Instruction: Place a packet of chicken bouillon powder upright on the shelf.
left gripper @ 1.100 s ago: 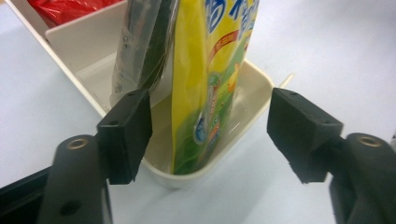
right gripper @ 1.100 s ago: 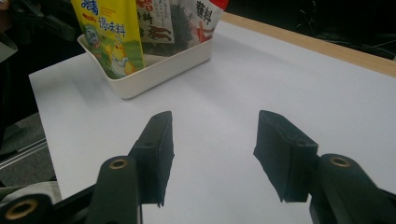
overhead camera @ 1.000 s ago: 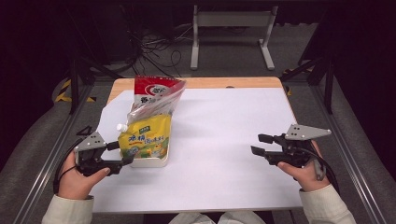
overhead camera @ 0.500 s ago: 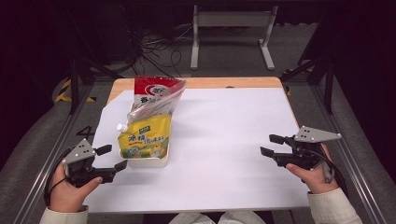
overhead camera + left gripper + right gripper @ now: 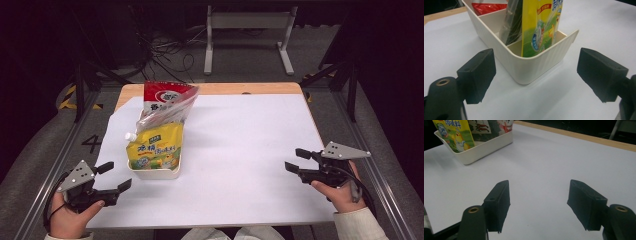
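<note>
High view is showing the pouches (image 5: 156, 150) already sitting upright in the white bin (image 5: 155, 172) on the surface (image 5: 245, 150); left gripper (image 5: 112, 176) and right gripper (image 5: 296, 160) have just been opening, nothing between them, so packing's looking done.

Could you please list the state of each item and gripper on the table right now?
cream bin: upright on the white table, nothing gripping it.
yellow pouch: standing in the bin's near compartment.
red bag: standing at the bin's far end.
left gripper: jaws just opened, empty, short of the bin.
right gripper: jaws just opened, empty, over bare table.
</note>
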`<state>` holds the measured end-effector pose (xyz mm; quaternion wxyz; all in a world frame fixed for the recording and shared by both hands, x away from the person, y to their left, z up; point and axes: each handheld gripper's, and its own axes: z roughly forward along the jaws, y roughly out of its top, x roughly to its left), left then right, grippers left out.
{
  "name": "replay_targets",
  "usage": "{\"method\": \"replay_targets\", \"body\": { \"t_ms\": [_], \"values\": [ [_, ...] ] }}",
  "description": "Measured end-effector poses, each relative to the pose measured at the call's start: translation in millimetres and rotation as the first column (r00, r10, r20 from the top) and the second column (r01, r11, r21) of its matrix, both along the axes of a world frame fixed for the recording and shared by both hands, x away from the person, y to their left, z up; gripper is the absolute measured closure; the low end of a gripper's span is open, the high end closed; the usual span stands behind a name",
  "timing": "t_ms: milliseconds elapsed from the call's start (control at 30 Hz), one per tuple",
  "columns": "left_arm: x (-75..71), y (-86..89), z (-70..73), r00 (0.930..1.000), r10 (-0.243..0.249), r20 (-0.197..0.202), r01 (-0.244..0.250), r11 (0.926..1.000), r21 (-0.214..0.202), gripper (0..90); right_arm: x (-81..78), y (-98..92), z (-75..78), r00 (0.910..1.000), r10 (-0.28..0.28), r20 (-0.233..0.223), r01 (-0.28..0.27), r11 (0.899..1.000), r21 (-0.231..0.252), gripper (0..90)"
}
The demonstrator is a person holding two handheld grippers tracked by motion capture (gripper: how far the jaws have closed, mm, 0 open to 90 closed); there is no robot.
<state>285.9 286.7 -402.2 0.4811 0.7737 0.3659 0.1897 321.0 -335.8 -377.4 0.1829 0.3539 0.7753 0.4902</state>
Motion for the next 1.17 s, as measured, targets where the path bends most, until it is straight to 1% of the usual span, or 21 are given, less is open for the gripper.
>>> {"method": "replay_targets", "body": {
  "t_ms": [33,100,133,233,300,333,400,500,667,833,967,1067,1100,1167],
  "values": [
    [0.3,1.3,-2.3,1.0,0.004,0.003,-0.004,1.0,0.004,15.6,-0.2,-1.0,-0.8,1.0,-0.004,0.003,0.004,1.0,0.0,33.9],
    [1.7,2.7,-8.3,1.0,0.007,0.006,-0.006,1.0,-0.003,15.5,-1.2,-4.0,-3.7,0.9998,-0.009,0.017,0.009,1.0,0.004,33.6],
    [1.7,2.7,-8.3,1.0,0.007,0.006,-0.006,1.0,-0.003,15.5,-1.2,-4.0,-3.7,0.9998,-0.009,0.017,0.009,1.0,0.004,33.6],
    [4.0,3.9,-16.0,0.9999,-0.002,0.016,0.003,0.9998,-0.02,15.0,-2.1,-6.0,-7.7,0.9992,-0.005,0.04,0.004,1.0,0.01,33.1],
    [5.5,5.0,-22.0,0.9997,-0.011,0.023,0.011,0.9992,-0.038,14.7,-2.8,-6.9,-10.1,0.9986,0.004,0.053,-0.004,1.0,0.015,33.1],
    [6.3,5.6,-25.2,0.9998,-0.012,0.017,0.013,0.9989,-0.044,14.5,-2.9,-7.6,-11.7,0.9979,0.007,0.065,-0.008,1.0,0.015,33.1],
    [8.5,6.4,-32.1,1.0,-0.009,0.003,0.009,0.9986,-0.052,14.3,-2.9,-9.6,-15.3,0.9972,0.01,0.074,-0.012,1.0,0.022,33.0],
    [11.7,6.8,-39.9,0.9999,0.0,-0.013,0.0,0.9989,-0.048,14.3,-1.9,-12.3,-22.5,0.997,0.012,0.077,-0.014,1.0,0.027,32.7],
    [16.3,5.7,-49.2,0.9992,0.012,-0.039,-0.015,0.9981,-0.06,14.0,0.8,-15.7,-34.9,0.9983,-0.004,0.059,0.003,1.0,0.02,32.3],
    [19.6,4.9,-55.1,0.9988,0.012,-0.048,-0.016,0.9971,-0.075,13.1,2.6,-19.7,-43.9,0.9988,-0.02,0.045,0.019,1.0,0.025,32.2],
    [20.1,4.3,-55.4,0.9987,0.01,-0.05,-0.014,0.9979,-0.063,12.7,3.0,-21.2,-44.6,0.9986,-0.026,0.045,0.025,0.999,0.027,31.7],
    [20.9,3.5,-55.9,0.9977,0.016,-0.066,-0.017,0.9998,-0.014,12.7,2.9,-21.9,-45.0,0.9985,-0.032,0.044,0.031,0.999,0.025,30.6],
    [21.4,3.2,-56.3,0.9972,0.017,-0.073,-0.017,0.9998,-0.005,12.8,2.7,-21.9,-45.3,0.9986,-0.032,0.042,0.031,0.999,0.026,30.1],
    [21.8,3.0,-56.5,0.9968,0.015,-0.078,-0.015,0.9999,-0.002,12.7,2.4,-21.9,-45.7,0.9988,-0.037,0.033,0.036,0.999,0.026,29.8]
  ]
}}
